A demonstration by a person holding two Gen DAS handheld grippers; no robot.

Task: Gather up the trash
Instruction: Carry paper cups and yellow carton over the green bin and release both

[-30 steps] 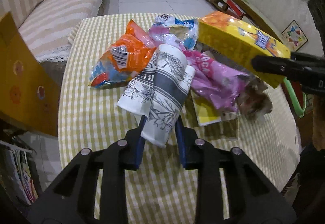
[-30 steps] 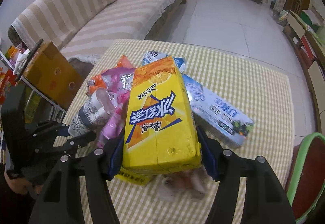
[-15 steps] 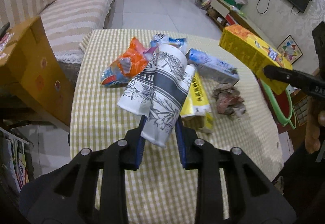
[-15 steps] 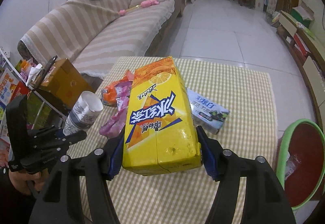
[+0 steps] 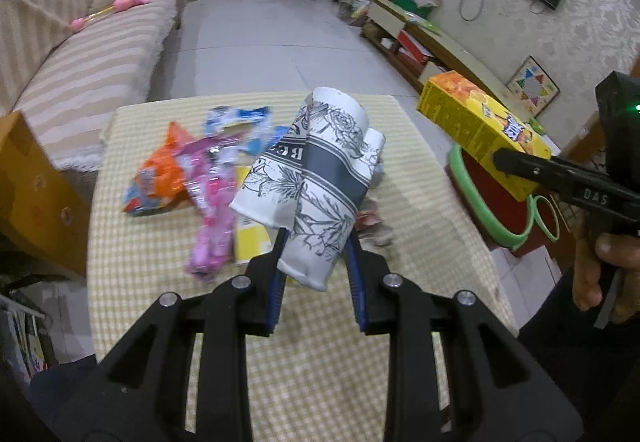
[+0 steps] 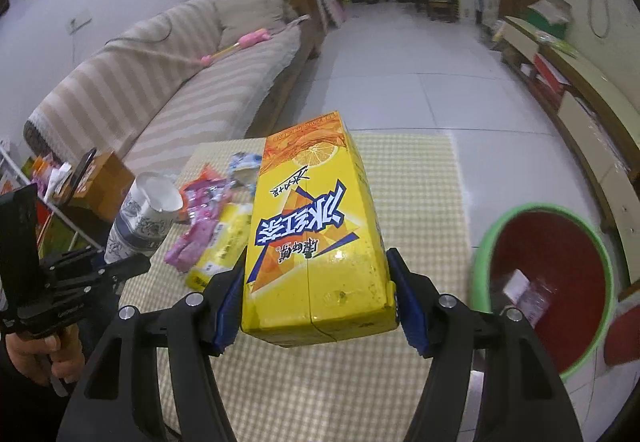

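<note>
My left gripper (image 5: 316, 262) is shut on two stacked white paper cups with grey flower print (image 5: 320, 177), held above the checked table (image 5: 168, 282); they also show in the right wrist view (image 6: 140, 217). My right gripper (image 6: 316, 282) is shut on a yellow iced-tea carton (image 6: 316, 234), held above the table's right side; it also shows in the left wrist view (image 5: 476, 129). A red bin with a green rim (image 6: 548, 282) stands on the floor right of the table. Wrappers lie on the table: orange (image 5: 156, 173), pink (image 5: 212, 201), blue (image 5: 240, 117), yellow (image 6: 220, 250).
A striped sofa (image 6: 160, 81) stands beyond the table on the left. A cardboard box (image 5: 28, 185) sits at the table's left. A low cabinet (image 6: 580, 105) runs along the right wall. The tiled floor (image 6: 400, 53) stretches behind the table.
Both grippers have risen and pulled back from the trash pile with their loads. The carton has moved right, toward the red bin, which is now in fuller view.
</note>
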